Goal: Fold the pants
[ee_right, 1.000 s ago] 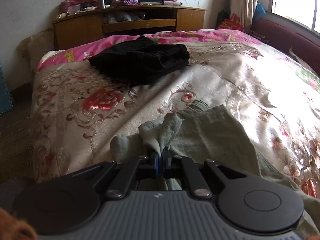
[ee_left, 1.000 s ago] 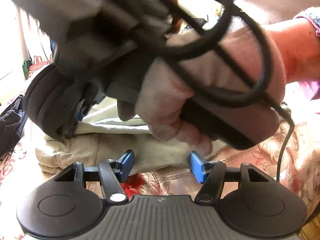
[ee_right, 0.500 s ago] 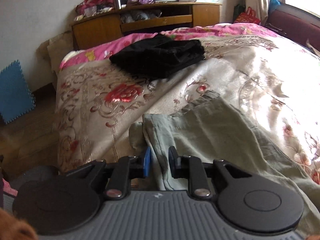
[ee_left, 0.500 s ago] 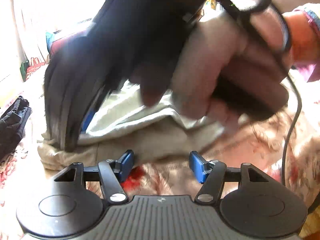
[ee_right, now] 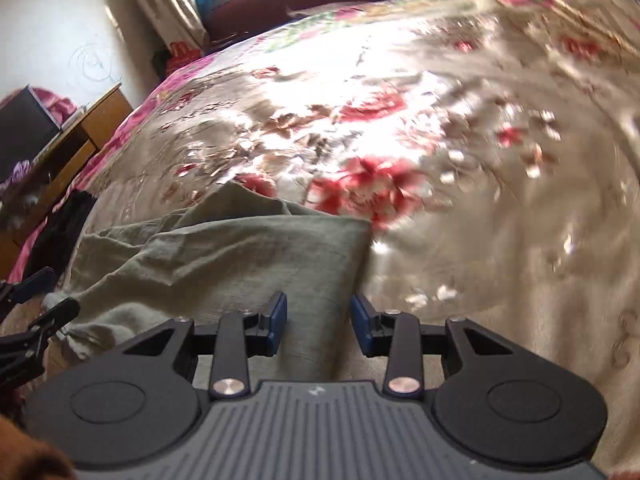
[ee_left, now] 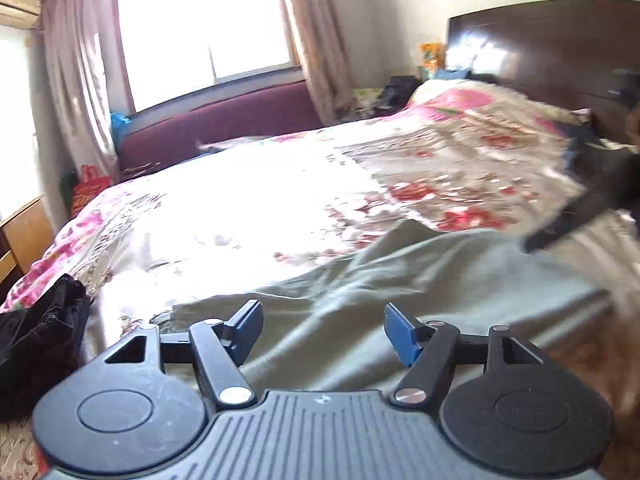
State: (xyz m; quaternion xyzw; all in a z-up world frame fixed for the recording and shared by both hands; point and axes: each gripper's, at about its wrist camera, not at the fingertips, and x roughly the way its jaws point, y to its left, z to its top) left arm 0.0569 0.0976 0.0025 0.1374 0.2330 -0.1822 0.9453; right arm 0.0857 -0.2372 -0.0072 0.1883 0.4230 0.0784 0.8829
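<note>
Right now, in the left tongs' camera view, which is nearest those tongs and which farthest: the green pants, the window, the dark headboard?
1. Green pants, directly under the left tongs.
2. Dark headboard, far right, at the bed's end.
3. Window, upper left, beyond the bed.

A home bedroom. A wide bed (ee_left: 248, 200) under a shiny floral bedspread (ee_right: 460, 128) fills both views, backed by a dark wooden headboard (ee_left: 552, 44). Beige curtains (ee_left: 76, 80) frame a bright window (ee_left: 208, 28) above a maroon upholstered bench (ee_left: 216, 120). A wooden cabinet (ee_right: 76, 136) carries a dark screen (ee_right: 24, 128), and a wall air conditioner (ee_left: 18, 10) sits high beside the curtains.
</note>
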